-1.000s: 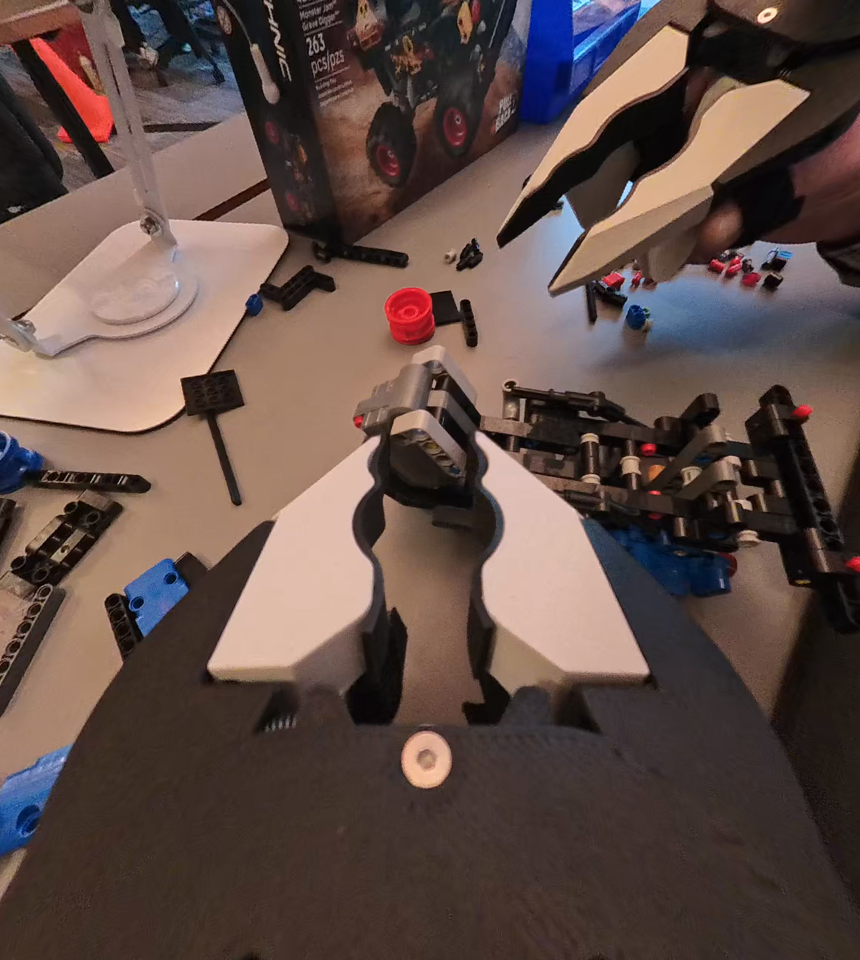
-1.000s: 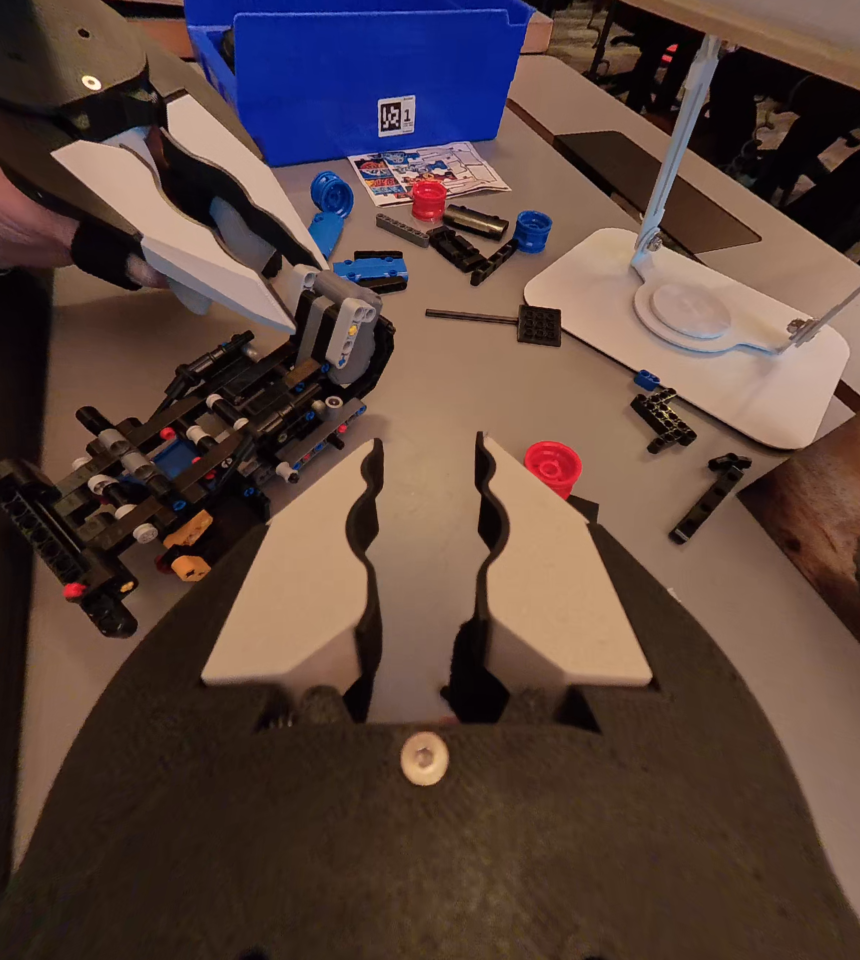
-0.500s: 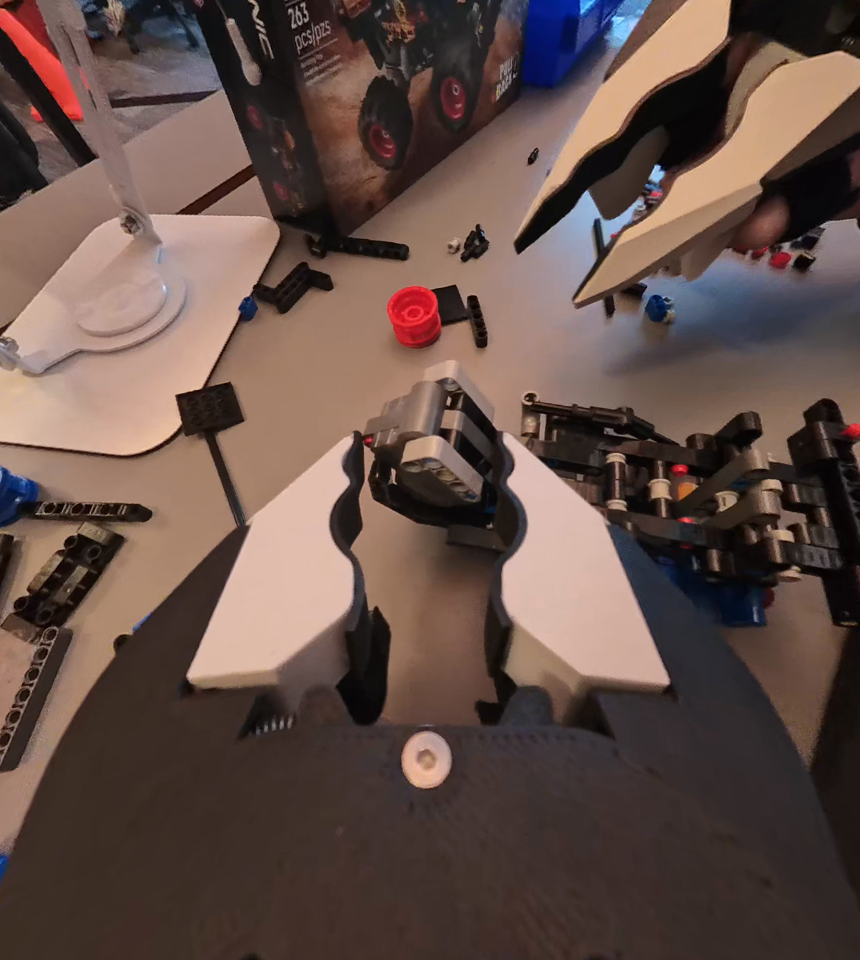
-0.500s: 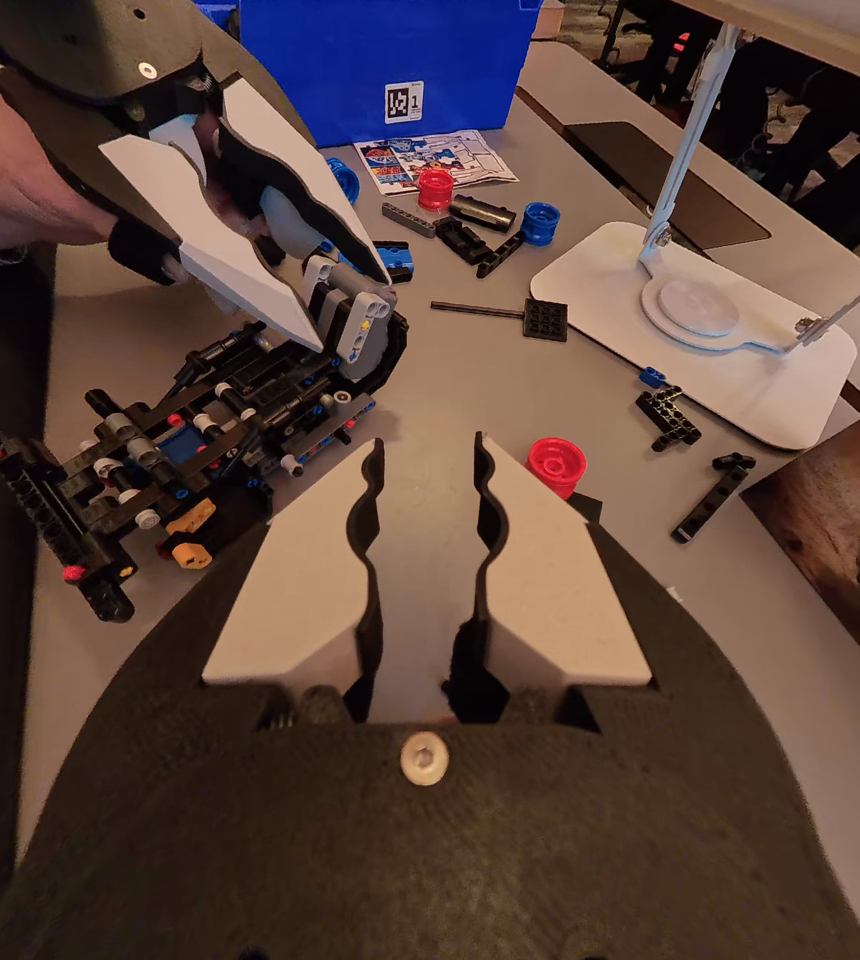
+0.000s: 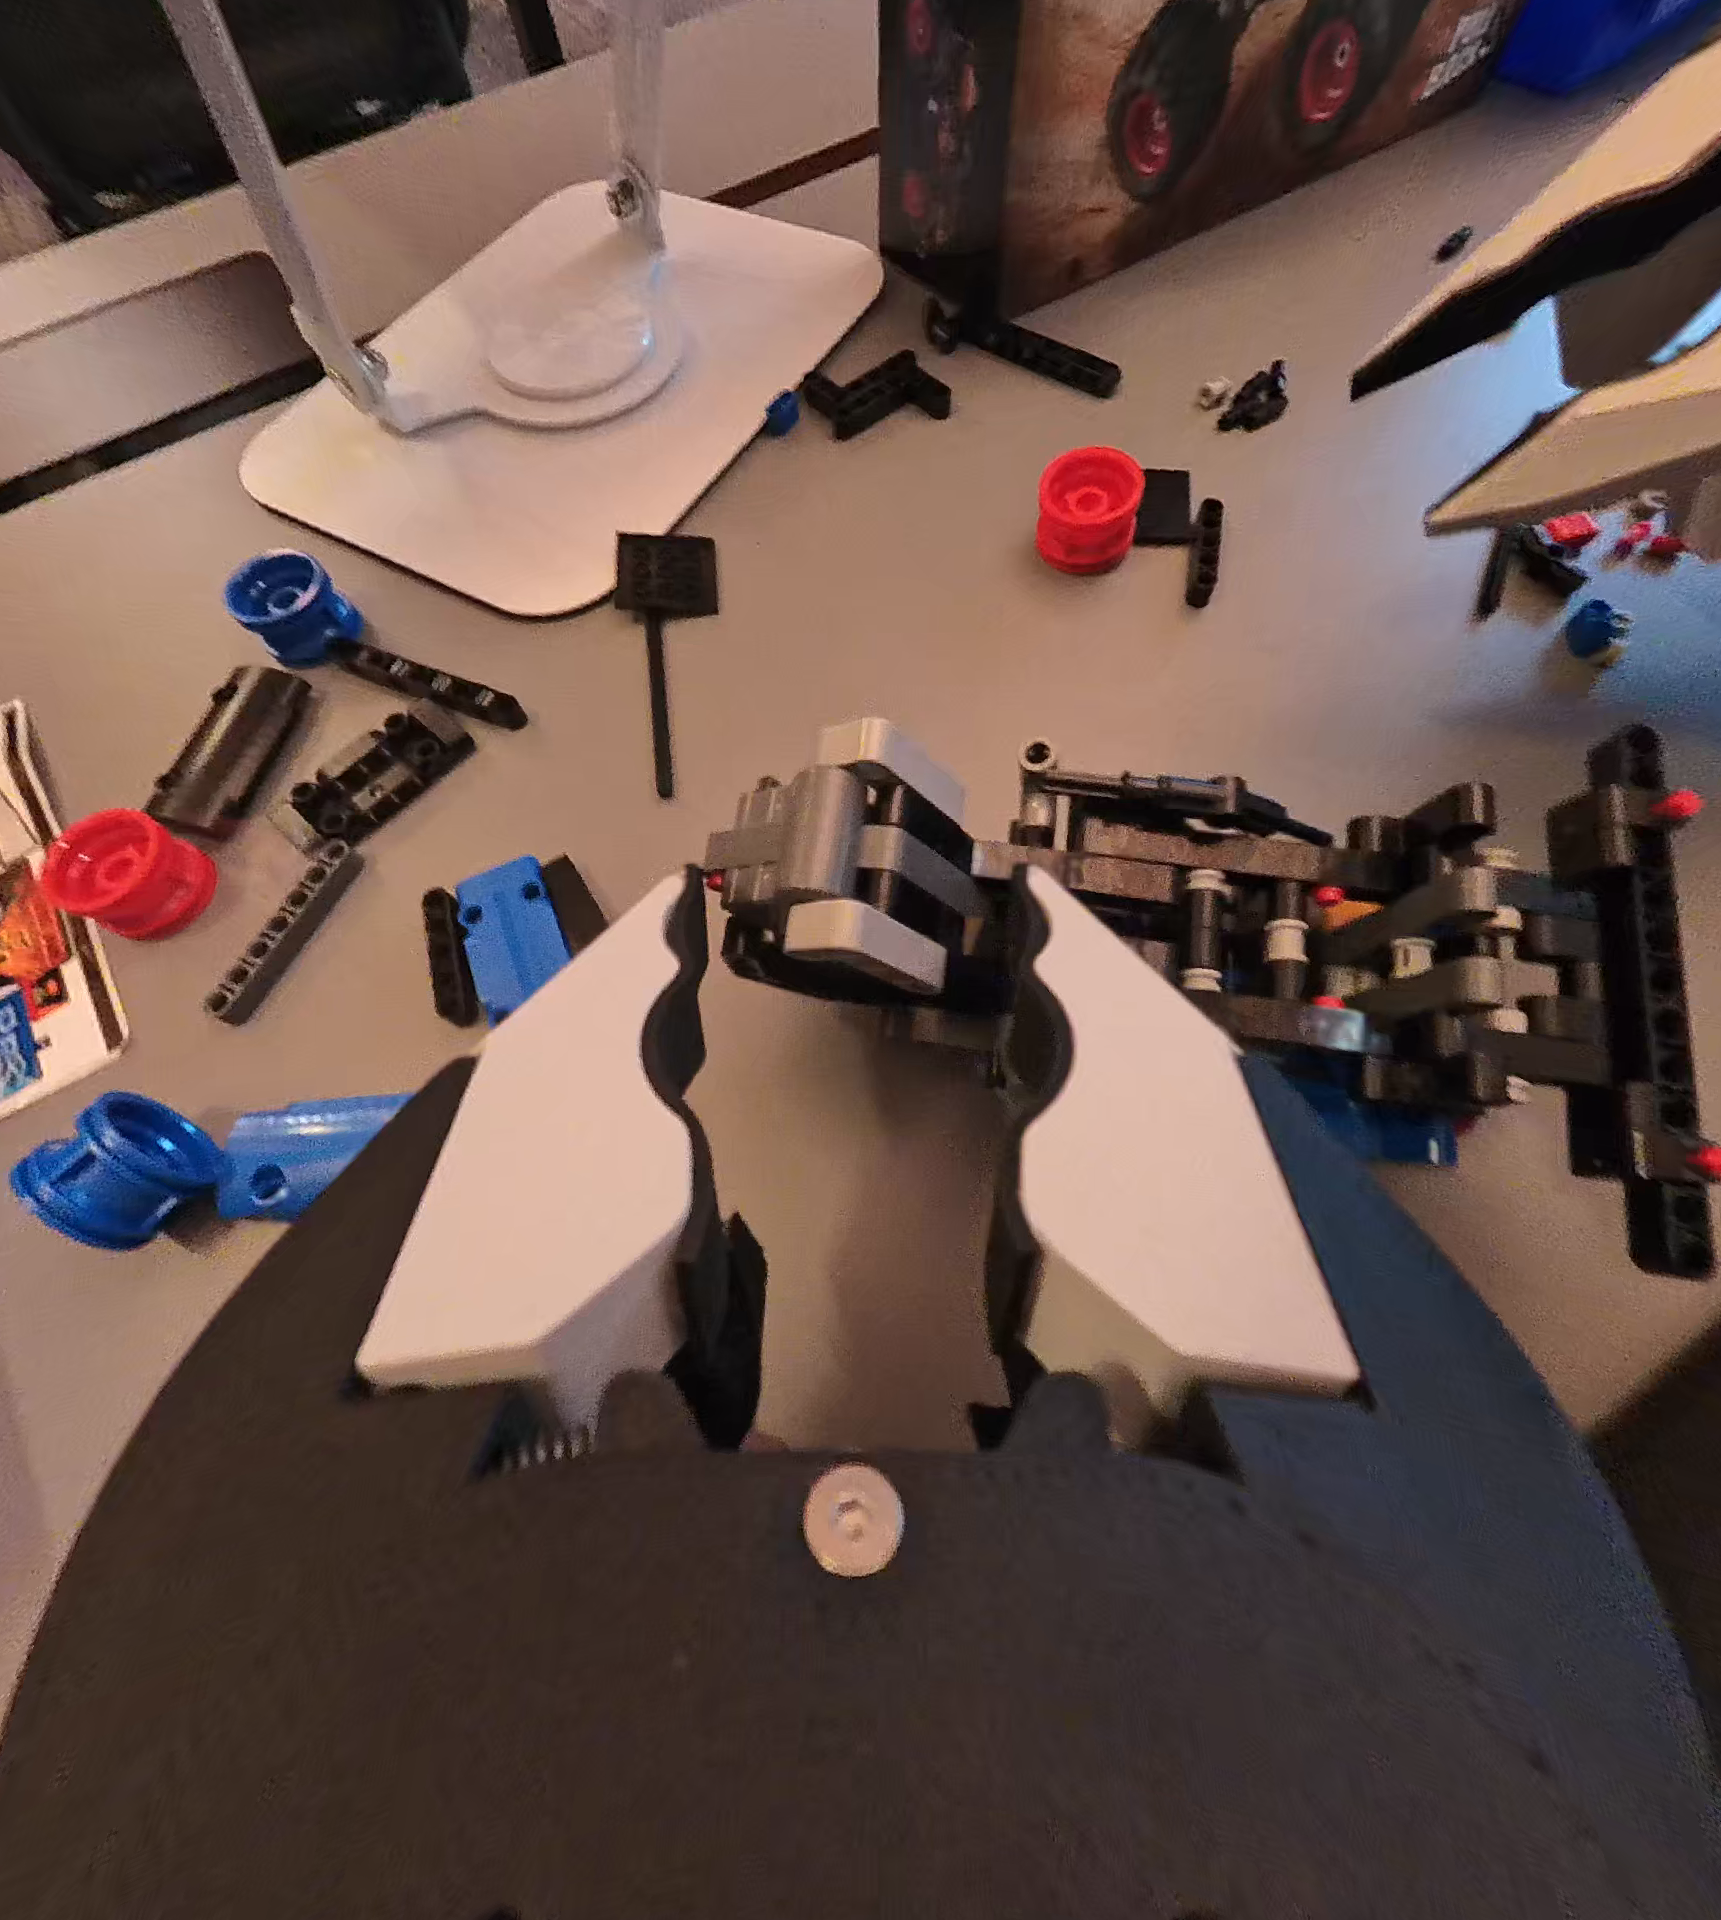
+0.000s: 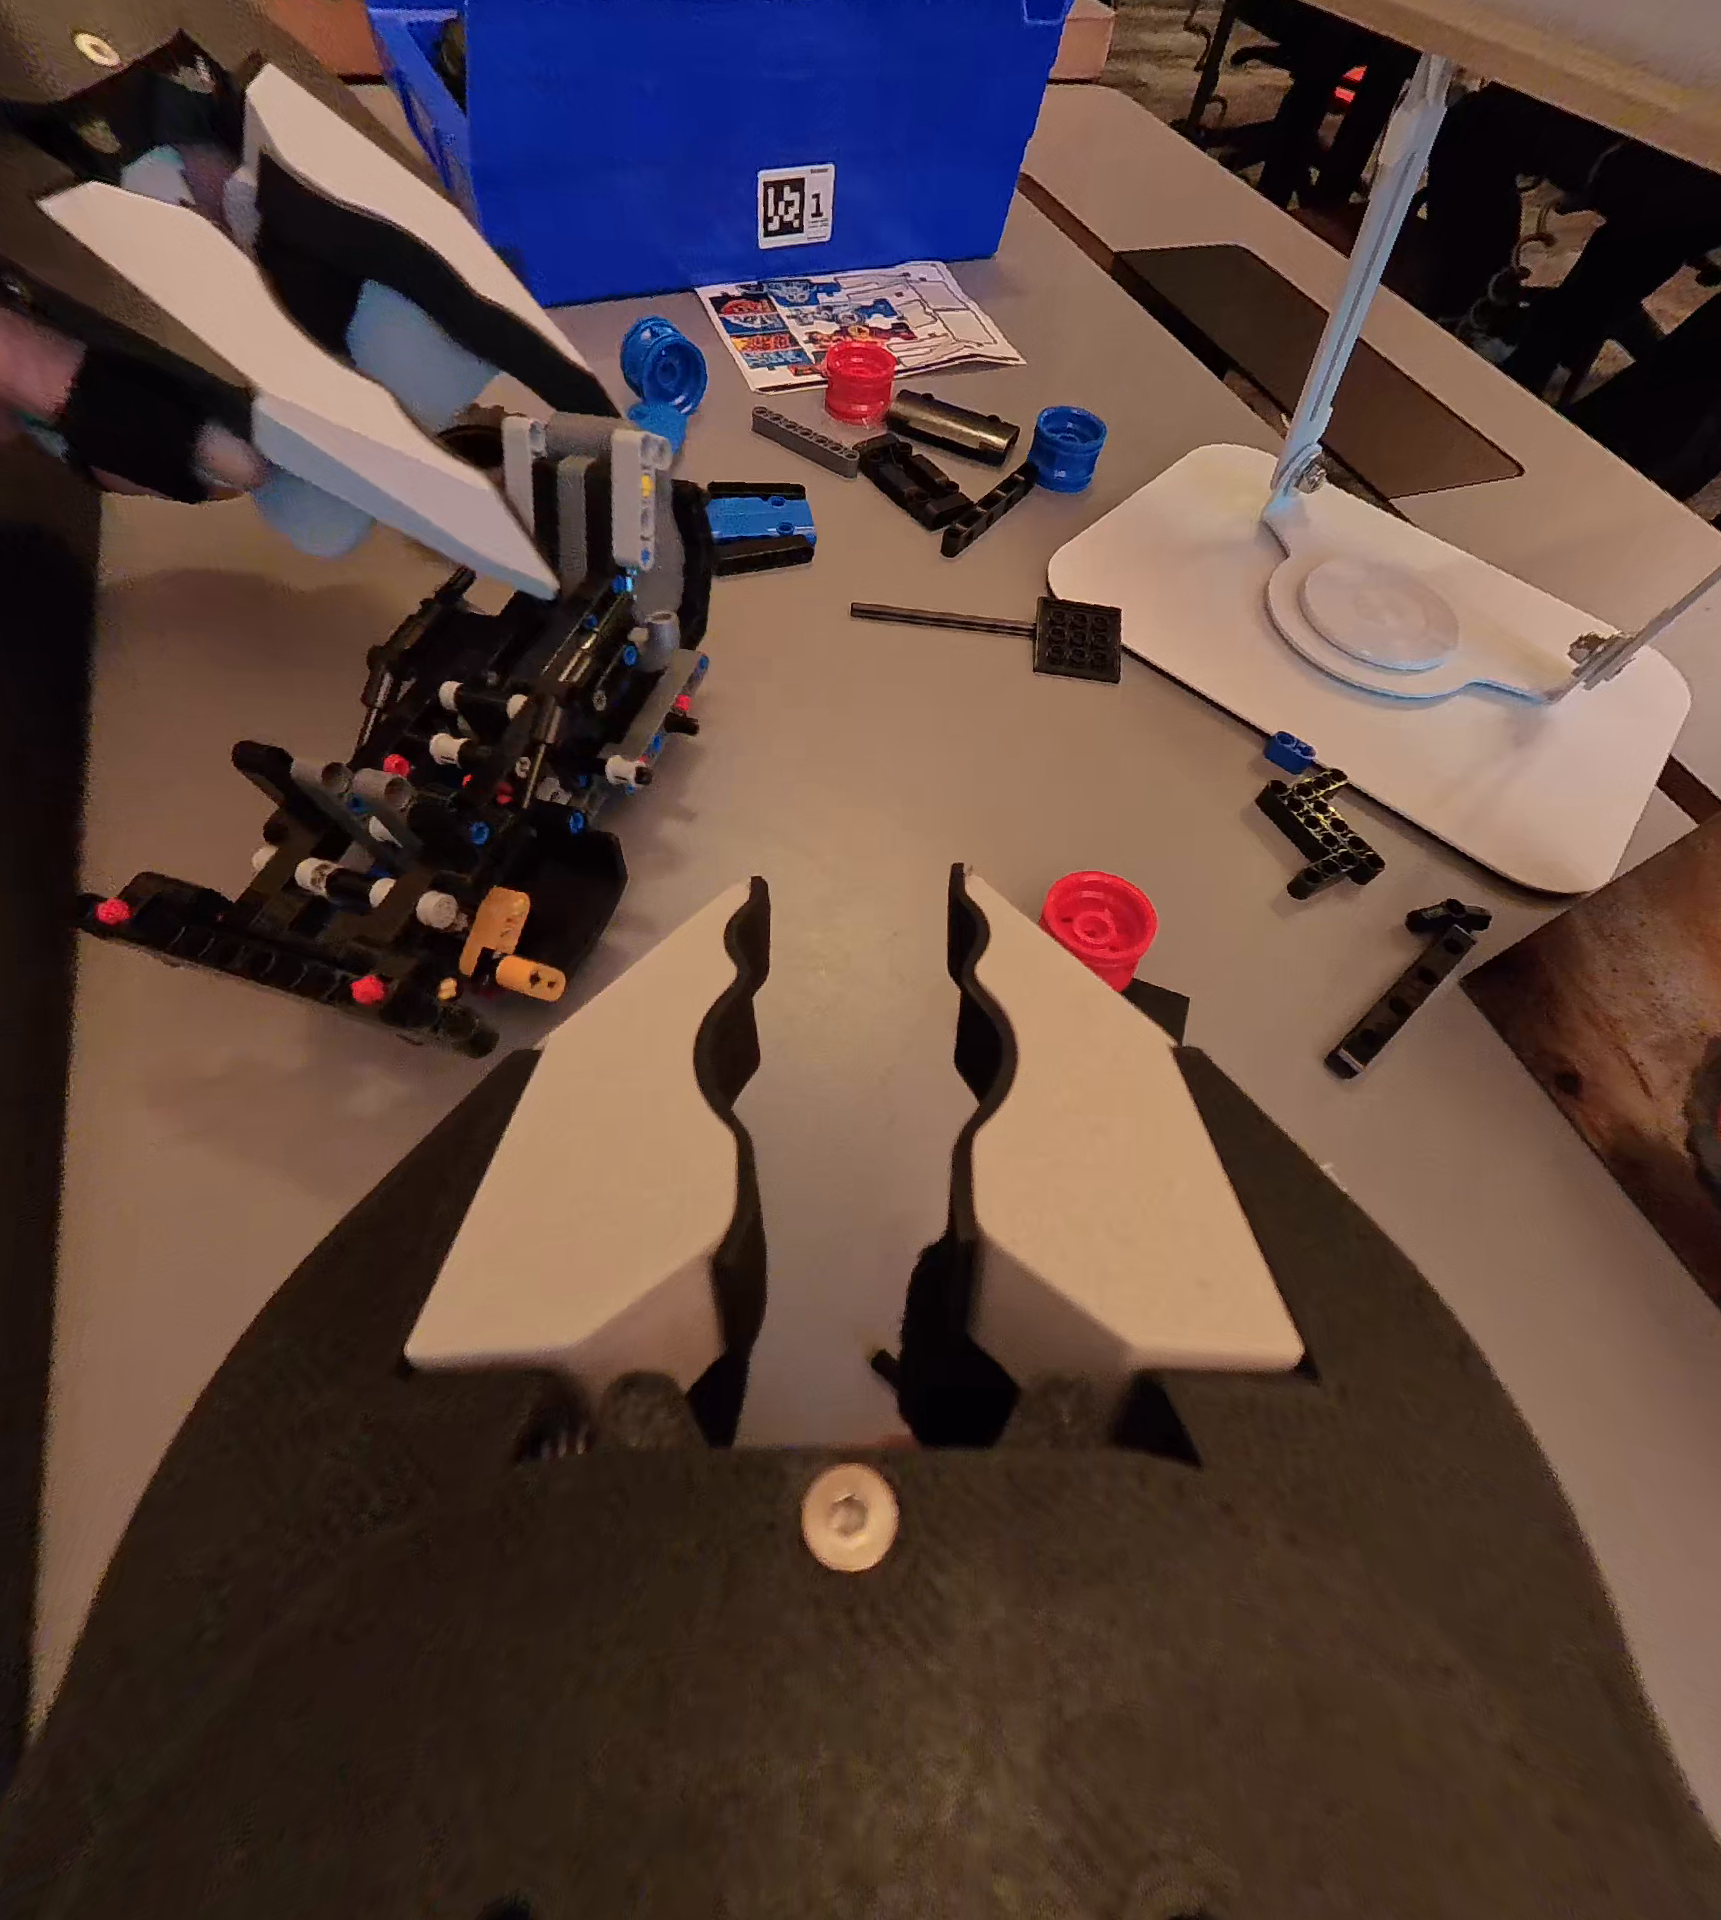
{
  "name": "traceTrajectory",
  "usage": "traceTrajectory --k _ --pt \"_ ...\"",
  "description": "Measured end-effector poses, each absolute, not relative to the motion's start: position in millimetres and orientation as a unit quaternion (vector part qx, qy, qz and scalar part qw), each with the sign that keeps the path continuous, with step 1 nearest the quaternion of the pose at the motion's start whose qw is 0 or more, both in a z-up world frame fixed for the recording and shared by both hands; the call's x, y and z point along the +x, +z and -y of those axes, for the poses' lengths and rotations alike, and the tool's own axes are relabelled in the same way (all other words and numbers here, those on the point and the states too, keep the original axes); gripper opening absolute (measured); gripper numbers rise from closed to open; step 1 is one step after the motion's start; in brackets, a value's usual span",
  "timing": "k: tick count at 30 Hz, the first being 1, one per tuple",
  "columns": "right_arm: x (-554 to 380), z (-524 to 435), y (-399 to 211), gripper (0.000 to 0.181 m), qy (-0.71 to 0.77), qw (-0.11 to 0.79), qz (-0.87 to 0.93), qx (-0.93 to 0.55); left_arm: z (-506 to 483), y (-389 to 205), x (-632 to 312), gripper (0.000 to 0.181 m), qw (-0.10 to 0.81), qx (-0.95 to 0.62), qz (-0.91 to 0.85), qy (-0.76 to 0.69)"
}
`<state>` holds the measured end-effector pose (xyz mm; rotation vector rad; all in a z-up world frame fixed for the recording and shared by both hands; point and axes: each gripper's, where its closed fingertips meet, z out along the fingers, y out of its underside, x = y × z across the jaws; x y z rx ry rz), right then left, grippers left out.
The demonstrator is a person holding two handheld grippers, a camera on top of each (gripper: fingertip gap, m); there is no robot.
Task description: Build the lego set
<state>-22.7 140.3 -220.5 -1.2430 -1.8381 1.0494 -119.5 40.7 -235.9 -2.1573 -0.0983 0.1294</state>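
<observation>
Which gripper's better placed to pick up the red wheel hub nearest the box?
Right. The right gripper is open and empty, with the red wheel hub just beside its fingertip. The left gripper is open around the grey block end of the black lego chassis, farther from that hub.

Lego chassis [image 6: 440, 790] left on table [image 6: 887, 748], stand base [image 6: 1375, 665] right, bin [image 6: 752, 135] behind, loose wheel [image 6: 1097, 925] between.

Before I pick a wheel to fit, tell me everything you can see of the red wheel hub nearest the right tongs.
The red wheel hub is one glossy plastic piece, a short drum with flared rims and a small centre hole. It lies loose on the grey table, open face tilted up, just right of the right tongs, which do not touch it. A flat black piece lies against it; a short black beam is beside that.
</observation>
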Motion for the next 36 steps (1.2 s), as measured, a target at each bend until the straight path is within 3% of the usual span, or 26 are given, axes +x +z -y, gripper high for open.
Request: traceTrajectory --k 8,17,36 --pt "-21 -144 -216 0.032 0.402 0.345 0.700 -0.478 -13 -231 -93 0.076 0.460 -0.886 -0.044 -0.034" --pt "-21 -147 -215 0.032 0.399 0.349 0.698 -0.480 -22 -258 -96 0.099 0.402 -0.890 -0.208 0.054" --pt "-19 -146 -212 0.032 0.396 0.353 0.703 -0.474 -18 -261 -73 0.092 0.410 -0.894 -0.059 0.172"
